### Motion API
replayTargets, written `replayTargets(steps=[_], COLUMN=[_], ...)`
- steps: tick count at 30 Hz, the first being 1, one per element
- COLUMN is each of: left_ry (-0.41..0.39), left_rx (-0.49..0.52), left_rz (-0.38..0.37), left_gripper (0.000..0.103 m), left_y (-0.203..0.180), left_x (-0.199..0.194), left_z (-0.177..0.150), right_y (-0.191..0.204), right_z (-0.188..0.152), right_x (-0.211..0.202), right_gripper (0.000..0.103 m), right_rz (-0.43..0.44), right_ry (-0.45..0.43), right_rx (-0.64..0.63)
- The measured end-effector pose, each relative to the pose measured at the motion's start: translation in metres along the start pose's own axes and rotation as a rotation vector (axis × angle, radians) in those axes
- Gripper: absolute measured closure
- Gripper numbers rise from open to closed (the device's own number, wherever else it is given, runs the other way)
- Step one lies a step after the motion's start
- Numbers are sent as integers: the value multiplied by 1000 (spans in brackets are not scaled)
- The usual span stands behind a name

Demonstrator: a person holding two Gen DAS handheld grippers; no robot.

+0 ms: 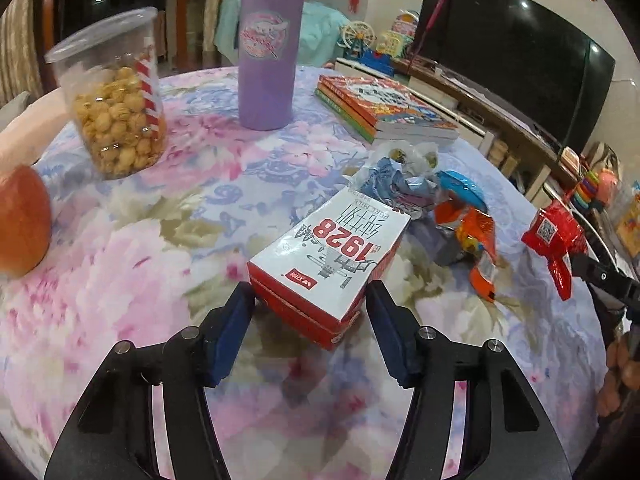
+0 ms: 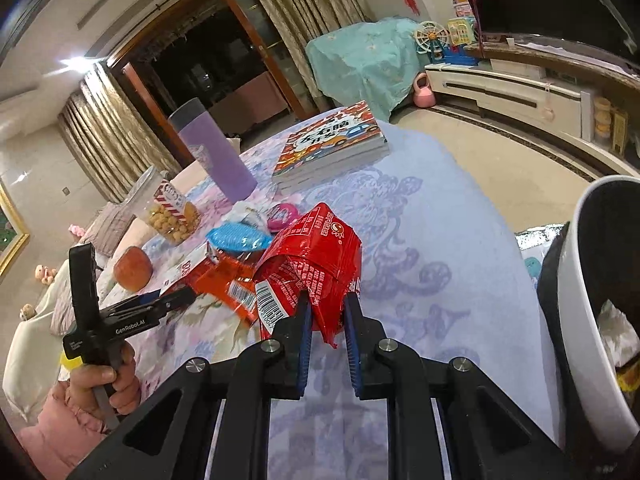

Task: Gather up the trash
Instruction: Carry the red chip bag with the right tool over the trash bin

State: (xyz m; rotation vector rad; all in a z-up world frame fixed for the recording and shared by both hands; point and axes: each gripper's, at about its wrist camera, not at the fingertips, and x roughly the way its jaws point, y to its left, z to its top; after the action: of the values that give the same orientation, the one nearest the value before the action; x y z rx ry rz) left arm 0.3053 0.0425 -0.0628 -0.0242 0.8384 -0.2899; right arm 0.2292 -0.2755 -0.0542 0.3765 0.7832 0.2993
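My left gripper [image 1: 310, 300] is open, its blue pads on either side of the near end of a red and white milk carton [image 1: 332, 258] that lies on the floral tablecloth [image 1: 140, 264]; the pads do not press it. Beyond the carton lie a crumpled grey wrapper [image 1: 400, 184], a blue packet [image 1: 460, 188] and an orange wrapper [image 1: 478, 248]. My right gripper [image 2: 326, 300] is shut on a red snack wrapper [image 2: 316, 256] and holds it above the table. The wrapper also shows in the left wrist view [image 1: 554, 240]. A white trash bin [image 2: 588, 320] stands at the right.
On the table stand a purple bottle [image 1: 268, 52], a clear tub of popcorn [image 1: 116, 96], an apple [image 1: 22, 224] and a stack of books [image 1: 384, 108]. A TV [image 1: 508, 60] and low cabinet [image 2: 512, 92] stand beyond the table's far edge.
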Motion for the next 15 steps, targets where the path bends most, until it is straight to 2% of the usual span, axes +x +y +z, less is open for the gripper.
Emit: replayTargets(steps=[8, 15], left_ry=[-47, -88], left_rx=[-75, -85], left_rz=[16, -12], left_gripper=[45, 46], left_y=[-27, -65], left_x=[-39, -64], left_z=[-32, -49], right_y=[3, 6], right_z=[-14, -27], right_x=[-22, -34], right_gripper=[88, 88], right_rz=[7, 10], right_ry=[-15, -13], right_rx=[2, 5])
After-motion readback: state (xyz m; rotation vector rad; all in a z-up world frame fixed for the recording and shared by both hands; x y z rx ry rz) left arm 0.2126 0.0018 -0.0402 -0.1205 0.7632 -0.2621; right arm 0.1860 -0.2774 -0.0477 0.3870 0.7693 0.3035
